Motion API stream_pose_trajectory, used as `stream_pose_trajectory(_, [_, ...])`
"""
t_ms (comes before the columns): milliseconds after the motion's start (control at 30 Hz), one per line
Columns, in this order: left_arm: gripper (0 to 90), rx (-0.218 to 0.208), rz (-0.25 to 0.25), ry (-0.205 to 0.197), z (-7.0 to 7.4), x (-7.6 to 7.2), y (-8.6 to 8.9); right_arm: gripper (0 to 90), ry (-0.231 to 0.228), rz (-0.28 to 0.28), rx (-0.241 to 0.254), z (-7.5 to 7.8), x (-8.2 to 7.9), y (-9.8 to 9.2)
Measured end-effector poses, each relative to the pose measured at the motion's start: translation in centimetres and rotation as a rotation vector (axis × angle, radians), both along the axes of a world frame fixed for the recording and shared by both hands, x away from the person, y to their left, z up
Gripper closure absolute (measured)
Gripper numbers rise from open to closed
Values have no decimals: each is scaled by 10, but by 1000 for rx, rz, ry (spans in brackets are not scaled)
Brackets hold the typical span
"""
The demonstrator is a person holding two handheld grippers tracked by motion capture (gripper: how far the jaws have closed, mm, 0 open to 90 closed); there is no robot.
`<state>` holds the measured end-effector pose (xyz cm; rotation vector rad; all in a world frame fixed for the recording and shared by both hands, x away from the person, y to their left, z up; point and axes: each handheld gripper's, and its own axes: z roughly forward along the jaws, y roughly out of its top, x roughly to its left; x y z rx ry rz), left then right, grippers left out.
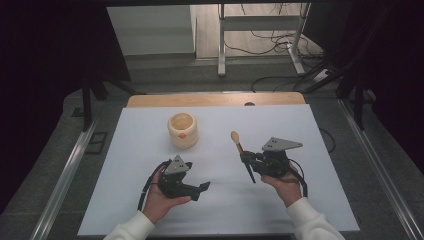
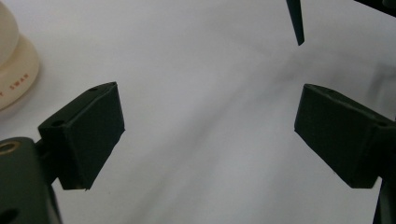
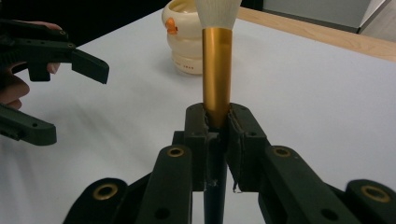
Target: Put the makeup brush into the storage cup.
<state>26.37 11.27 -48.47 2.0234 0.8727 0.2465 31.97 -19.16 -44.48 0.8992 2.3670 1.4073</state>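
A make-up brush (image 1: 243,156) with a gold ferrule, pale bristles and a black handle is clamped in my right gripper (image 1: 247,157), which is shut on it just below the ferrule. In the right gripper view the brush (image 3: 217,70) stands straight up between the jaws of that gripper (image 3: 217,120). A cream ribbed cup (image 1: 183,130) with an orange mark stands upright at the back left. My left gripper (image 1: 197,176) is open and holds nothing, in front of the cup and left of the brush. In the left gripper view its jaws (image 2: 210,121) stand wide apart over bare sheet, with the handle tip (image 2: 296,23) ahead.
A white sheet (image 1: 150,210) covers the table, with a wooden edge (image 1: 215,99) along the back. Beyond the table are a metal stand (image 1: 260,30) and loose cables on the floor. The cup's base (image 2: 14,70) sits at the left edge of the left gripper view.
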Motion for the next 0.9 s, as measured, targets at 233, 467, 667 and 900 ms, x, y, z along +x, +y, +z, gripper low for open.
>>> stream_pose_trajectory(233, [90,-12,-6,5,0,1,-3,794,-4,1,7,0,0,4])
stream_pose_trajectory(467, [98,-28,-7,9,0,3,-7,794,-11,0,26,1,-1,7])
stream_pose_trajectory(667, [100,-40,-10,15,0,5,-10,794,-19,3,39,2,-2,11])
stream_pose_trajectory(900, [107,-46,-13,11,1,6,-15,794,-28,4,47,3,-3,14])
